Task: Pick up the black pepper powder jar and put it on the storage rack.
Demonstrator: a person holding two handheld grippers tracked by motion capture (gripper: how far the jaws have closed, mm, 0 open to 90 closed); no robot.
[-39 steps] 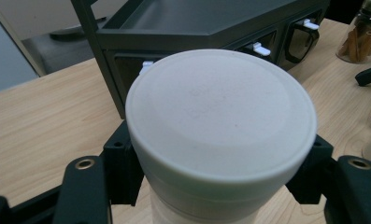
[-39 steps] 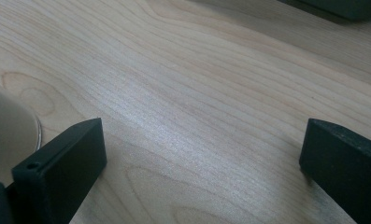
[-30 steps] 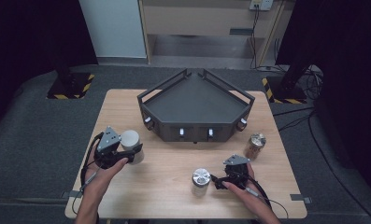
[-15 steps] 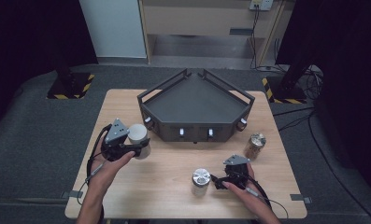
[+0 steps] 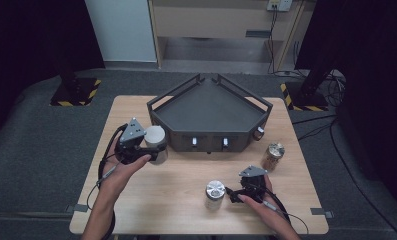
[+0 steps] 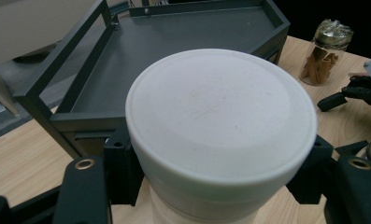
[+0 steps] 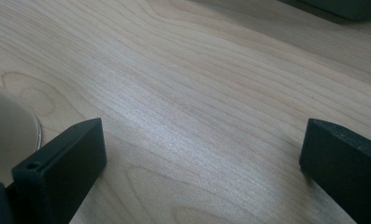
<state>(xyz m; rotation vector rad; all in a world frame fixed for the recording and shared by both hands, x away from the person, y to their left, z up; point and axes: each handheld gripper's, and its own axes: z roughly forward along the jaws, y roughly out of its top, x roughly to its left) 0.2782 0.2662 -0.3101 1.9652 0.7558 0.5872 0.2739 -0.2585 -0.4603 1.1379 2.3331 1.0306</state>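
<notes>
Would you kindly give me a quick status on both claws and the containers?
Left claw shut on white lidded jar, beside dark metal tray. Right claw open, empty, beside silver-lidded jar.

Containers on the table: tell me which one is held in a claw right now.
The white-lidded container, clamped in the left claw beside the dark tray. The metal-lidded jar and the cinnamon-stick jar stand free on the table; the right claw is open.

light: bright overhead on table (image 5: 186, 200) | bg dark | gripper views soft, near jaws blurred | glare: mild
</notes>
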